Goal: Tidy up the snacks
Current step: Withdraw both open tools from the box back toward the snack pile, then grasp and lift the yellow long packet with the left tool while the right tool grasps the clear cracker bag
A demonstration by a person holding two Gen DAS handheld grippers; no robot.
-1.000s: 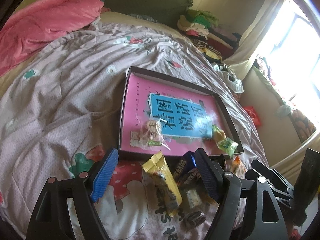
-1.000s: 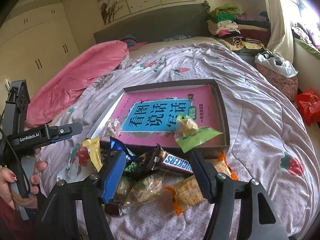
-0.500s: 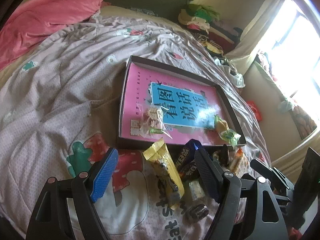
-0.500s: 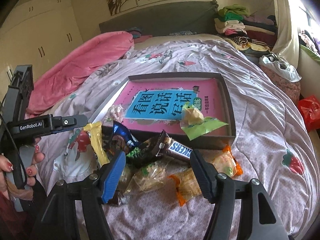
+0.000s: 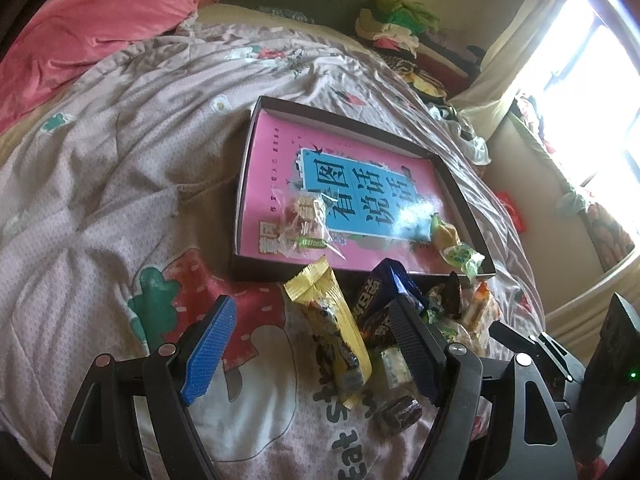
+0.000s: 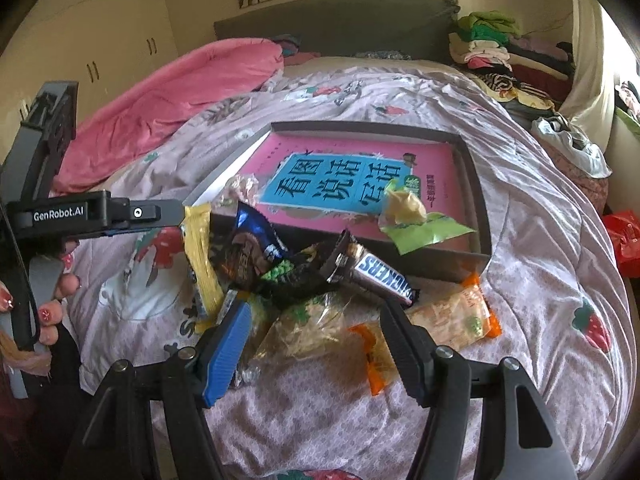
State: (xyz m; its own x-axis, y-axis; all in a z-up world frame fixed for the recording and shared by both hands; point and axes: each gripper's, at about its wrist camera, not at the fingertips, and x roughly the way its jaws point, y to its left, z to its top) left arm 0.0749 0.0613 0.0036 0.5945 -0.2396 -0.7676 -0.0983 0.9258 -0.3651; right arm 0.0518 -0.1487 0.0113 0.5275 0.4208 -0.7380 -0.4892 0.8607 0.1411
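Observation:
A pile of wrapped snacks lies on the bed in front of a shallow dark box point(image 5: 245, 184) point(image 6: 478, 196) lined with a pink book. My left gripper point(image 5: 310, 346) is open, low over a yellow packet point(image 5: 332, 328) point(image 6: 200, 256), with a blue-brown wrapper point(image 5: 376, 296) by its right finger. My right gripper point(image 6: 316, 354) is open over a clear crinkly packet point(image 6: 312, 332), behind a Snickers bar point(image 6: 380, 276) and orange-ended packets point(image 6: 452, 316). Inside the box lie a clear sweet bag point(image 5: 304, 224) and a green-wrapped pastry point(image 5: 456, 248) point(image 6: 412, 220).
A pink duvet point(image 5: 92, 32) point(image 6: 172, 96) is bunched at the far left of the bed. Folded clothes point(image 6: 492, 44) are stacked at the far right by the headboard. A hand point(image 6: 52, 312) holds the left gripper's handle. A red bag point(image 6: 624, 236) lies off the bed's right edge.
My right gripper has come down and closer to the snack pile and rolled slightly. The left gripper has hardly moved. Both jaws stand as wide as before.

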